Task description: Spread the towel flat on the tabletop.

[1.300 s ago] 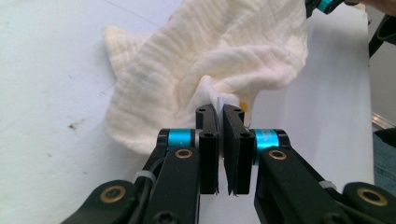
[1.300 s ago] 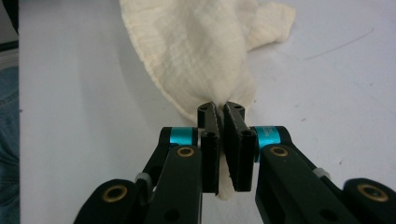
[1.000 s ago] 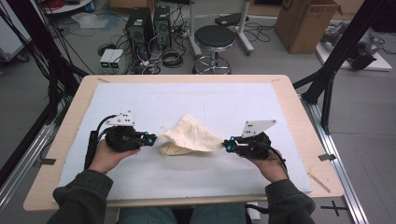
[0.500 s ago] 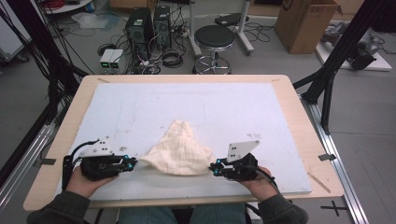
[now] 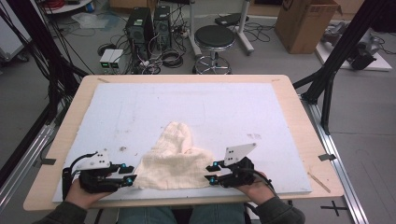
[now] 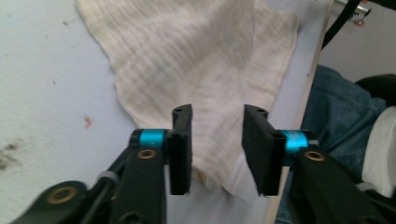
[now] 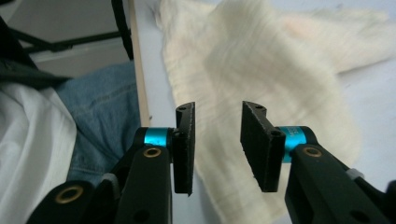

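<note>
Plainly, a cream cloth point(image 5: 172, 161) is lying on the white mat point(image 5: 233, 112) near the front edge of the bench point(image 5: 299, 116), about the middle of that edge. Its near side is spreading wide and flat, while a narrower bunched part is trailing back toward the centre of the mat. It is looking thin, soft and light, a loose weave that will sag and fold rather than keep any shape, so the two front corners are probably the best places to pinch, low against the mat.

The left gripper point(image 6: 217, 140) is sitting at the cloth's front left corner with its jaws standing wide apart and nothing between them; the fabric is lying flat beneath. The right gripper point(image 7: 217, 140) is sitting at the front right corner, likewise gaping and holding nothing.

Compared with half a second ago, the cloth is lying flatter and slightly wider along its front edge, and both grippers are staying at about the same spots by its corners.
</note>
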